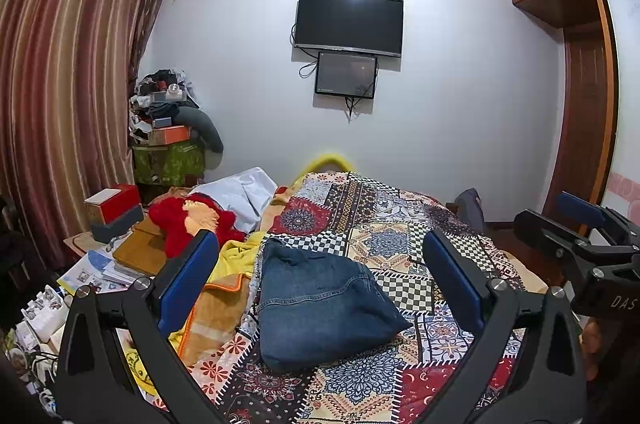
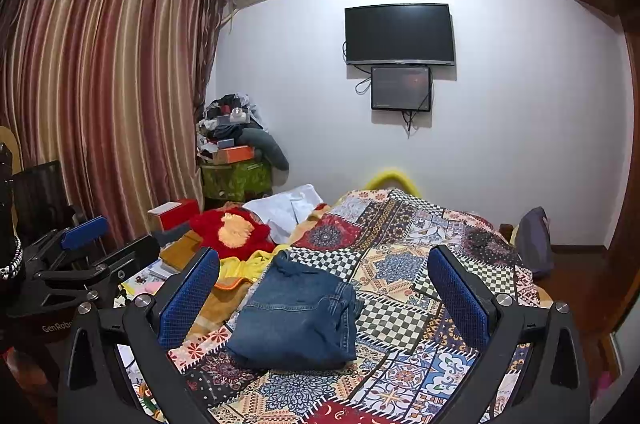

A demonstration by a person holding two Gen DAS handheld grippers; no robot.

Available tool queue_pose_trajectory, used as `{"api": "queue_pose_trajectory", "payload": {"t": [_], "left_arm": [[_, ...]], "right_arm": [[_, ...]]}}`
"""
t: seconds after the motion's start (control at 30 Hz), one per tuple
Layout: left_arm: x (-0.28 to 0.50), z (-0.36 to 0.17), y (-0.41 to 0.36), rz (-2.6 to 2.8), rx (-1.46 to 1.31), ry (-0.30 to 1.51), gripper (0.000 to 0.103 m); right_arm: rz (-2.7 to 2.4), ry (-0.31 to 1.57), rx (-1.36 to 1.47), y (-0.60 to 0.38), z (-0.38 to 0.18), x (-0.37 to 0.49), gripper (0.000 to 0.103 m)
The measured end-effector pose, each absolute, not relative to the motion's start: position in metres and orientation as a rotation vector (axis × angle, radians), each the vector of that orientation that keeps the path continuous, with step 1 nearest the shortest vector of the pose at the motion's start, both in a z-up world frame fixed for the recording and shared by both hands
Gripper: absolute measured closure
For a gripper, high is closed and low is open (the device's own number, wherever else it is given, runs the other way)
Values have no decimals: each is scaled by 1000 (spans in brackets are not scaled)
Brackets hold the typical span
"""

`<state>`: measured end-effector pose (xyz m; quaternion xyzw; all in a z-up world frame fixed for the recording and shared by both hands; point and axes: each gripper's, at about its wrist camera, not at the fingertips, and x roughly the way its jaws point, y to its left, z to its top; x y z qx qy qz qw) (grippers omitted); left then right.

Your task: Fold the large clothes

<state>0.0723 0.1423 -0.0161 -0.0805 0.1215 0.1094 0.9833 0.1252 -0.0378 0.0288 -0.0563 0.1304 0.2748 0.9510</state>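
A pair of blue jeans (image 1: pixel 320 304) lies folded into a compact bundle on the patchwork bedspread (image 1: pixel 400 236). In the right wrist view the same jeans (image 2: pixel 296 316) sit slightly left of centre on the bedspread (image 2: pixel 400 276). My left gripper (image 1: pixel 320 268) hovers above them, open, with nothing between its blue pads. My right gripper (image 2: pixel 324 284) is likewise open and empty above the bundle. The right gripper (image 1: pixel 580 224) shows at the right edge of the left wrist view. The left gripper (image 2: pixel 80 240) shows at the left edge of the right wrist view.
A red and orange plush item (image 1: pixel 192 220), a yellow cloth (image 1: pixel 240 256) and a white cloth (image 1: pixel 244 192) lie at the bed's left side. Boxes and papers (image 1: pixel 116 224) crowd a low table left of the bed. A clutter pile (image 1: pixel 168 128) stands by the curtain (image 1: pixel 60 64).
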Motion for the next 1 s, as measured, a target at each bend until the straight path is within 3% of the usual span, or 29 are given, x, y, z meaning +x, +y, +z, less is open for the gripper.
{"api": "queue_pose_trajectory", "payload": {"t": [1.0], "left_arm": [[75, -16, 142, 190, -160, 261, 0]], "right_arm": [[550, 281, -98, -35, 26, 124, 0]]}}
